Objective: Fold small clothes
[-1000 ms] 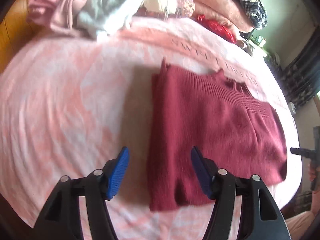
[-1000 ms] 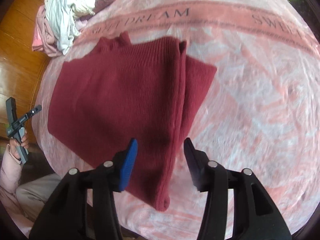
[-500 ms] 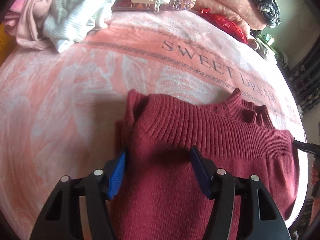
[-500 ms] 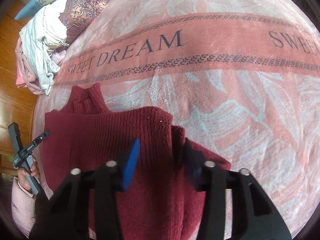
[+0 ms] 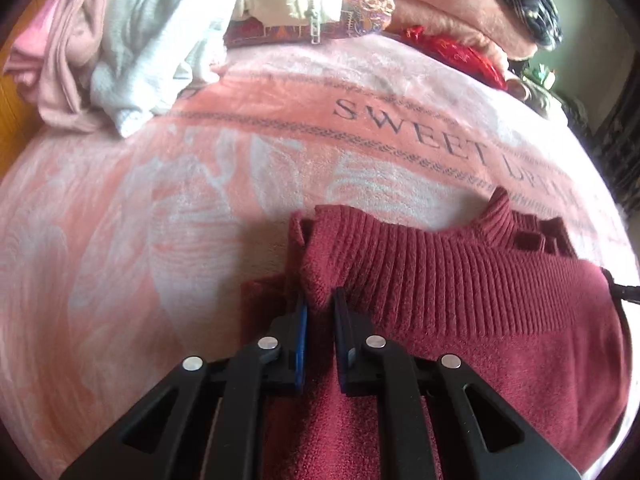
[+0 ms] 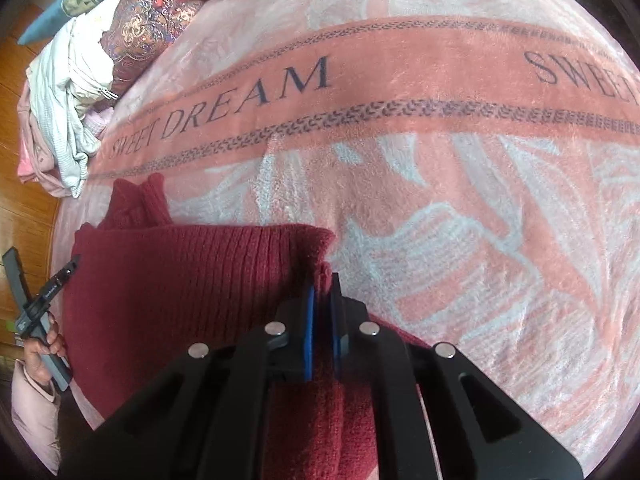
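The maroon knit sweater (image 5: 460,320), laid flat on the pink blanket (image 5: 200,200), is pinched at both ribbed-edge corners by the closing left gripper (image 5: 320,308) and the clamped right gripper (image 6: 323,292), probably so the next fold can be lifted evenly.

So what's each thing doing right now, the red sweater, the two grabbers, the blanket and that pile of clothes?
Red sweater: folded, lying flat, pinched at both far corners.
Left gripper: closing on the sweater's left corner.
Right gripper: shut on the sweater's right corner.
Blanket: spread out under the sweater.
Pile of clothes: crumpled, unfolded.
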`<act>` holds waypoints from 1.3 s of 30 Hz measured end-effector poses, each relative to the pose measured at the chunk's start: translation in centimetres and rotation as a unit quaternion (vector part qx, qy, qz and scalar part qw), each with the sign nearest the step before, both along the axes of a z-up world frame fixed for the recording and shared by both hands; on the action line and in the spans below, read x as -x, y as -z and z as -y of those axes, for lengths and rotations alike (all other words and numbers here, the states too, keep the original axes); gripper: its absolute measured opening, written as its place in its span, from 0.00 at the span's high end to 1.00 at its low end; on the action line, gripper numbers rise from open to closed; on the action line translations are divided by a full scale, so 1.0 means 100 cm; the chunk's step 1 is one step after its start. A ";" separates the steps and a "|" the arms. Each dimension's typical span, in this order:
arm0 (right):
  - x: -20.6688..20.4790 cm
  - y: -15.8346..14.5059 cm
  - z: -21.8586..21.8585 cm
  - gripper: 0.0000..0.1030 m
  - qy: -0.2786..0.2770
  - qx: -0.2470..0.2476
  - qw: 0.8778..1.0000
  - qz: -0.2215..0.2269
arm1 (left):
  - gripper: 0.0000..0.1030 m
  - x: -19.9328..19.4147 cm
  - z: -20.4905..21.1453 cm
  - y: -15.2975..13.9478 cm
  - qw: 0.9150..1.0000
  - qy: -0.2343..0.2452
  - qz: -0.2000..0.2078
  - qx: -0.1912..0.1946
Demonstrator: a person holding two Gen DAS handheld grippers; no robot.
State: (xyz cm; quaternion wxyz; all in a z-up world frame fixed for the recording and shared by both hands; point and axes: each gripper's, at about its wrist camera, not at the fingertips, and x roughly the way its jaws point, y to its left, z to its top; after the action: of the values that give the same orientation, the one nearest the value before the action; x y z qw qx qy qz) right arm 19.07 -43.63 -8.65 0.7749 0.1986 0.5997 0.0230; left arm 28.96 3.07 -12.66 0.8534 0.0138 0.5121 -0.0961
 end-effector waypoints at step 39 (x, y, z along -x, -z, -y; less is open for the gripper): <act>0.118 -0.001 -0.010 0.58 0.048 -0.034 0.991 -0.117 | 0.51 0.107 0.002 -0.012 0.997 0.038 -0.064 0.011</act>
State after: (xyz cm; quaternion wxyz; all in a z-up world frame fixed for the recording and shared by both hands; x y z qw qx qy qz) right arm 7.31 -42.60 -8.50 0.6923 0.2550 0.6748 -0.0171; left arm 18.23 2.86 -11.51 0.8146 0.0173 0.5640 -0.1346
